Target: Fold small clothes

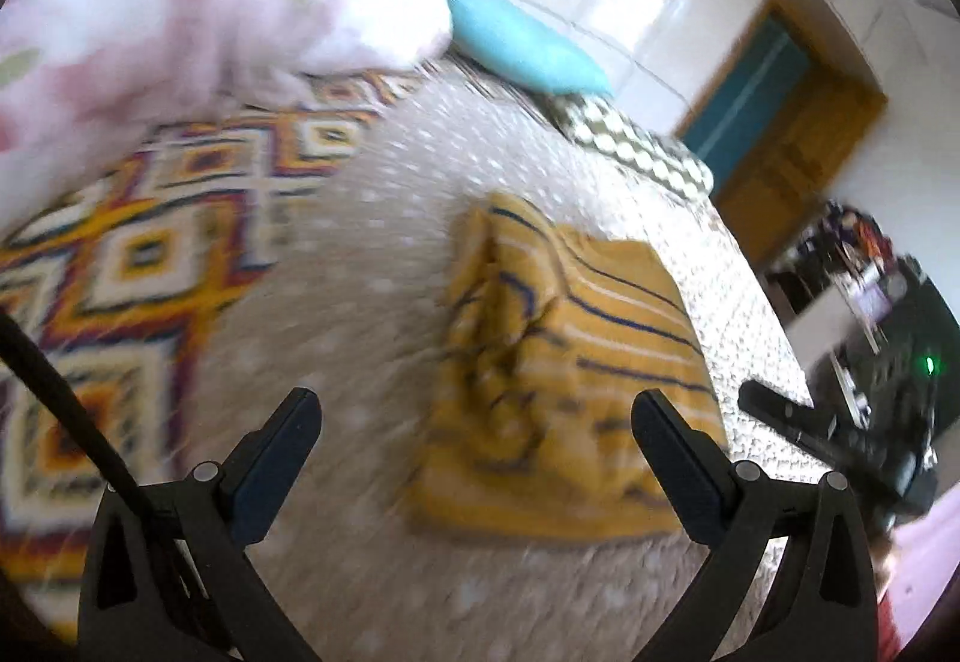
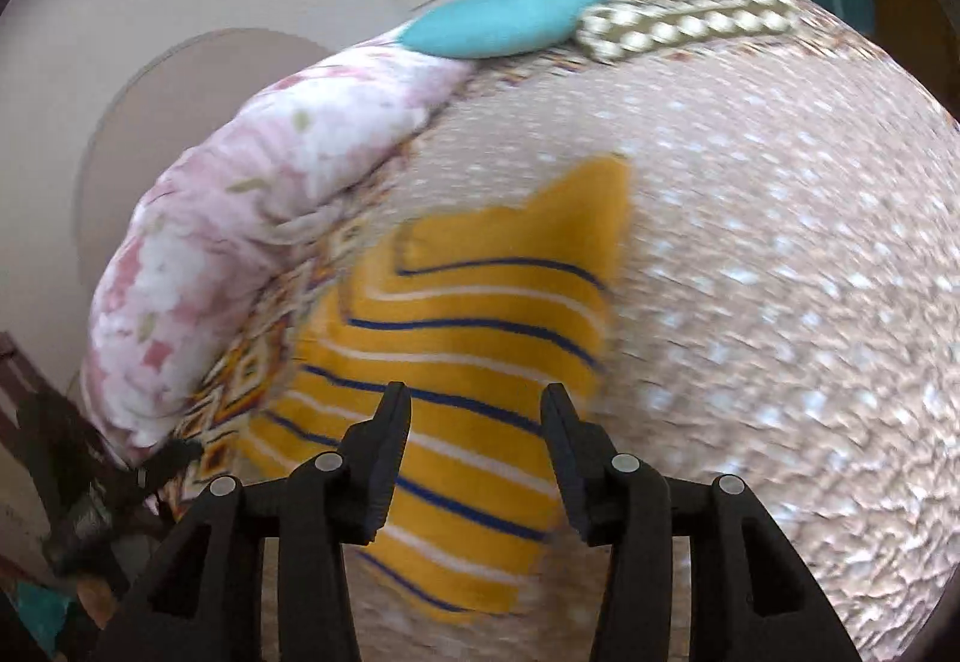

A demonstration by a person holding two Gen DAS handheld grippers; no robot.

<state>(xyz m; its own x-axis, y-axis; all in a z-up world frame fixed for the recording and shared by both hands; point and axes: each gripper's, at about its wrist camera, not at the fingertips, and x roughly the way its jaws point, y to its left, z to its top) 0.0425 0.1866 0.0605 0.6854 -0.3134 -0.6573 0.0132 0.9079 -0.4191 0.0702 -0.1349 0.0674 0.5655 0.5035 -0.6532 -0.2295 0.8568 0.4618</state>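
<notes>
A small yellow garment (image 1: pixel 564 380) with blue and white stripes lies folded and rumpled on the dotted beige bedspread (image 1: pixel 372 254). My left gripper (image 1: pixel 477 410) is open and empty, hovering just above the garment's near edge. The right gripper also shows in the left wrist view (image 1: pixel 798 416), to the garment's right. In the right wrist view the garment (image 2: pixel 468 362) lies flatter under my right gripper (image 2: pixel 477 404), which is open with its fingers apart above the cloth and holds nothing.
A pink floral quilt (image 1: pixel 180 2) is bundled at the bed's left side, also in the right wrist view (image 2: pixel 252 218). A turquoise pillow (image 1: pixel 522 44) and a brown patterned pillow (image 1: pixel 636 146) lie at the far end. A patterned blanket (image 1: pixel 132 242) lies to the left. A wooden door (image 1: pixel 792 140) stands beyond.
</notes>
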